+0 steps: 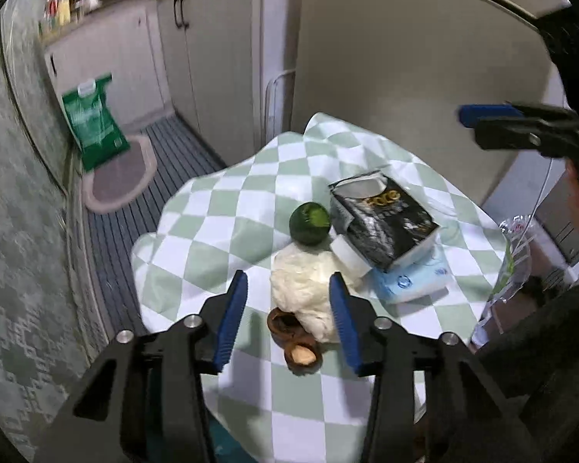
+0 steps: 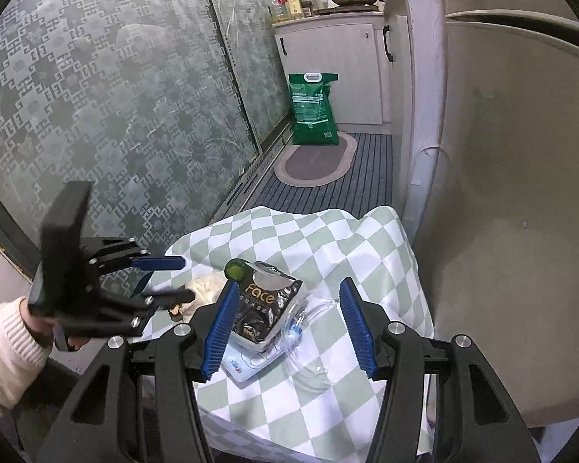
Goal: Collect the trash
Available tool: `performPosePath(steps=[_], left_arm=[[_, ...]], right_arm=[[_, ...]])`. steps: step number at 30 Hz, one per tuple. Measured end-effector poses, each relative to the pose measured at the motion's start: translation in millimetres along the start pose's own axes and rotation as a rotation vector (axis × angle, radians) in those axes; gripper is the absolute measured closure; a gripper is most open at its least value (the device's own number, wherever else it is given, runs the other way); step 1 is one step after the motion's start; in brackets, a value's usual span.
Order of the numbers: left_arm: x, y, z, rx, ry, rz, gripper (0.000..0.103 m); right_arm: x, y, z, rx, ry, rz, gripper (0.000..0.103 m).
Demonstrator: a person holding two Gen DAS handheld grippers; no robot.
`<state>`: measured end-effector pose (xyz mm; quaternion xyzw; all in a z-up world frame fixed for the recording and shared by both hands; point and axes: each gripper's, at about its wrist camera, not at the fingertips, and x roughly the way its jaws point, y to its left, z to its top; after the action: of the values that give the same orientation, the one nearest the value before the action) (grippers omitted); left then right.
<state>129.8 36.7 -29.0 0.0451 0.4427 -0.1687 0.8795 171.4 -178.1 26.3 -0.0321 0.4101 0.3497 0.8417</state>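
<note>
Trash lies on a small table with a green-and-white checked cloth (image 1: 212, 239). There is a crumpled white tissue wad (image 1: 308, 289), brown nut shells (image 1: 295, 341), a green lime (image 1: 310, 223), a torn black "Face" packet (image 1: 382, 220), a white cap (image 1: 349, 254) and a blue-white wrapper (image 1: 411, 279). My left gripper (image 1: 287, 320) is open, its fingers either side of the tissue wad. My right gripper (image 2: 287, 332) is open above the black packet (image 2: 264, 305) and clear plastic wrap (image 2: 308, 320). The left gripper (image 2: 162, 277) also shows in the right wrist view.
A green rice bag (image 2: 314, 110) stands on an oval mat (image 2: 316, 162) on the striped floor. Patterned glass doors (image 2: 115, 115) run along the left. White cabinets (image 1: 208, 69) and a pale appliance wall (image 2: 513, 193) border the table. A clear plastic bag (image 1: 511, 266) hangs at the right.
</note>
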Motion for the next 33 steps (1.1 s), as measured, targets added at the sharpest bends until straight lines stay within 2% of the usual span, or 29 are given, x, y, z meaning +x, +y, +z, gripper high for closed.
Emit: performPosePath(steps=[5, 8, 13, 14, 15, 24, 33], left_arm=[[15.7, 4.0, 3.4, -0.03, 0.068, -0.015, 0.059], [18.1, 2.4, 4.1, -0.027, 0.072, -0.039, 0.072], [15.9, 0.0, 6.7, -0.027, 0.072, -0.027, 0.083], [15.7, -0.4, 7.5, -0.027, 0.071, -0.021, 0.094], [14.6, 1.0, 7.1, -0.032, 0.069, -0.017, 0.097], [0.7, 1.9, 6.9, -0.057, 0.026, -0.035, 0.099], [-18.8, -8.7, 12.4, -0.053, -0.033, -0.059, 0.099]], right_arm=[[1.7, -7.2, -3.5, 0.007, 0.016, -0.005, 0.048], [2.3, -11.1, -4.1, 0.008, 0.013, -0.003, 0.048], [4.8, -11.3, -5.3, 0.01, 0.02, 0.003, 0.046], [6.8, -9.7, -5.9, 0.002, 0.028, 0.003, 0.046], [8.9, -8.0, -6.6, -0.004, 0.035, 0.004, 0.045], [26.9, 14.8, -27.4, -0.189, 0.124, -0.062, 0.045], [40.5, 23.5, -44.9, -0.296, 0.193, -0.082, 0.065]])
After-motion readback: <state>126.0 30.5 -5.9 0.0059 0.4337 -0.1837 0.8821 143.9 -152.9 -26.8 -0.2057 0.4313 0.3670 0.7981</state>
